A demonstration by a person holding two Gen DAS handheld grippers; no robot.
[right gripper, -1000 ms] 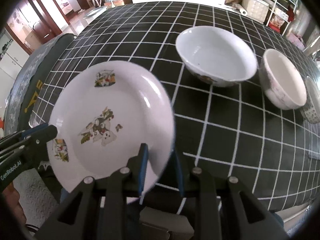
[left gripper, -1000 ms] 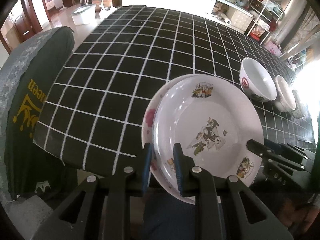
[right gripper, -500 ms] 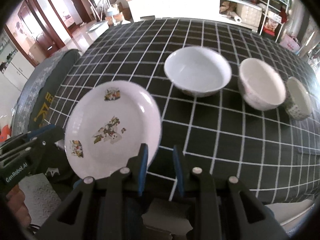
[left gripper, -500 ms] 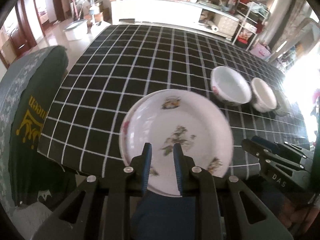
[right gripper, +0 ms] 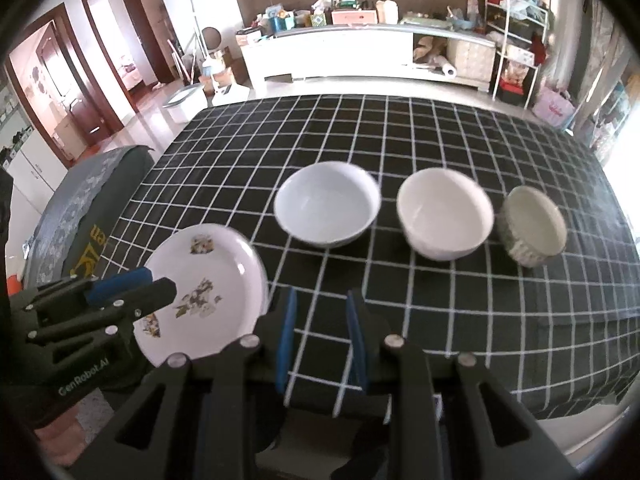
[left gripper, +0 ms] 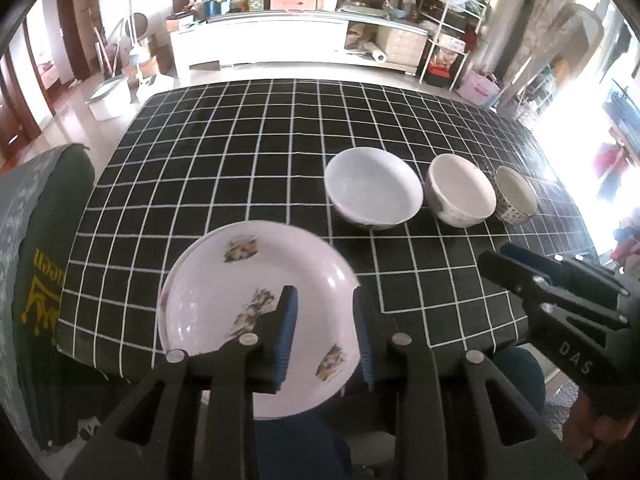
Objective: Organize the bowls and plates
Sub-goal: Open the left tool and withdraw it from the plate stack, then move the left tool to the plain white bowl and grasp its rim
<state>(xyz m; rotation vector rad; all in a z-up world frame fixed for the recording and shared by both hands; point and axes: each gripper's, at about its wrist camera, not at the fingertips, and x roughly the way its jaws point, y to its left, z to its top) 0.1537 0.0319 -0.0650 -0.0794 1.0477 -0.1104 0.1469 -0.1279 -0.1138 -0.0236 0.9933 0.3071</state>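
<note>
A white plate with cartoon prints (left gripper: 256,312) (right gripper: 204,280) lies at the table's near left edge on top of a second plate, of which only a pink-flowered rim shows. My left gripper (left gripper: 324,332) (right gripper: 156,282) hovers above its near rim; its jaws are opening and the pads do not touch the plate. My right gripper (right gripper: 321,336) (left gripper: 492,258) stands open just right of the plate, with nothing between its fingers. Three bowls stand in a row further back: a large white one (left gripper: 374,188) (right gripper: 327,203), a medium one (left gripper: 460,196) (right gripper: 444,212) and a small patterned one (left gripper: 516,196) (right gripper: 532,226).
A black cloth with a white grid (left gripper: 248,152) covers the table. A chair with a grey-green cover (left gripper: 36,260) stands close at the left edge. A person's dark-blue trouser leg (left gripper: 296,448) shows under the near edge. A white cabinet (right gripper: 340,52) lies beyond the table.
Both grippers held the top plate's rim a second ago. They have let go, risen and pulled back, and the plate now lies flat on the one beneath.
</note>
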